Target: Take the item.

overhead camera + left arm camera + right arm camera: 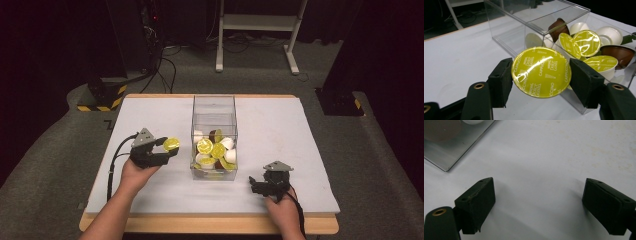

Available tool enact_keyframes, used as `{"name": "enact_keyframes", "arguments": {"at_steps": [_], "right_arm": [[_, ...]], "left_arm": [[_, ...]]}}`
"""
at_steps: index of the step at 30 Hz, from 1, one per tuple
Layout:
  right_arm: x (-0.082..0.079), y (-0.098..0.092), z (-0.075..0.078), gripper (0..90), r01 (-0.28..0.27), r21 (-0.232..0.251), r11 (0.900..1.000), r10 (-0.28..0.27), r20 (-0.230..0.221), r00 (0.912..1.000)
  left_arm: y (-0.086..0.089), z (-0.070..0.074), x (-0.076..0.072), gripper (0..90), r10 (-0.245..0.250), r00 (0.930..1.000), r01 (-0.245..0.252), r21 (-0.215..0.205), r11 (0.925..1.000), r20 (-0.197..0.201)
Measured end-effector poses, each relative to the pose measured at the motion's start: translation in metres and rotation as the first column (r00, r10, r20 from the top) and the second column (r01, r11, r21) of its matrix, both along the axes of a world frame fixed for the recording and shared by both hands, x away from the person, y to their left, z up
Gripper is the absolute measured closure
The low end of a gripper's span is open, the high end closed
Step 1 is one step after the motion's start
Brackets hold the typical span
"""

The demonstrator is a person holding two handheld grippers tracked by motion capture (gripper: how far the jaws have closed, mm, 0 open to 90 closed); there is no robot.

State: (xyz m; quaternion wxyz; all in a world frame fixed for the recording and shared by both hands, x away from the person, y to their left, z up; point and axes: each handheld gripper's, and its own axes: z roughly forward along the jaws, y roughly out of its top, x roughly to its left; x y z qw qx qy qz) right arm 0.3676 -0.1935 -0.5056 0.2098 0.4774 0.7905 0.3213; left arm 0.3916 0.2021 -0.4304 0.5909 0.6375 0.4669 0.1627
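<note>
We've got the left gripper clamped on a yellow-lidded capsule, pads on opposite sides of the rim, foil lid facing the left gripper view's camera; capsule is off the table, just left of the clear box in the high view; whether it's coming out of the box or going in we can't tell from this. The box's near half is full of more capsules, yellow-lidded, white and brown; far half looks bare. Right gripper rests low near the table's front right, jaws wide apart with nothing between them, bare table under them in the right gripper view; a corner of the box sits at that view's top left.

For doing this well, our read: keep the squeeze steady; the rim is thin and the lid slick, so any slack and it pivots; carry it level, clear of the box wall; set it down before letting go, don't drop it.
</note>
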Motion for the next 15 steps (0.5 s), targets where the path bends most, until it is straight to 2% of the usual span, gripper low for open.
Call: {"name": "enact_keyframes", "arguments": {"at_steps": [1,3,4,11,13,15], "right_arm": [[0.000,0.000,0.000,11.4,0.000,0.000,1.000,0.000,0.000,1.0000],[0.000,0.000,0.000,11.4,0.000,0.000,1.000,0.000,0.000,1.0000],[0.000,0.000,0.000,11.5,0.000,-0.001,1.000,0.000,0.001,1.0000],[0.000,0.000,0.000,11.5,-0.001,0.000,1.000,0.001,0.001,1.0000],[0.000,0.000,0.000,11.6,-0.001,0.000,1.000,0.001,0.001,1.0000],[0.000,0.000,0.000,11.6,-0.001,0.000,1.000,0.001,0.000,1.0000]], "left_arm": [[0.002,-0.001,0.000,37.8,0.004,1.0000,-0.004,0.007,1.0000,0.002],[0.003,-0.003,0.001,37.9,0.020,0.9998,-0.020,-0.009,0.9998,-0.004],[0.006,-0.004,0.002,37.9,0.018,0.9998,-0.018,0.010,0.9998,-0.005],[0.017,-0.015,0.011,37.8,0.065,0.9974,-0.065,-0.006,0.9979,-0.032],[0.021,-0.018,0.014,37.9,0.067,0.9973,-0.066,0.023,0.9975,-0.029],[0.023,-0.019,0.016,37.8,0.073,0.9967,-0.073,0.021,0.9971,-0.034]]}}
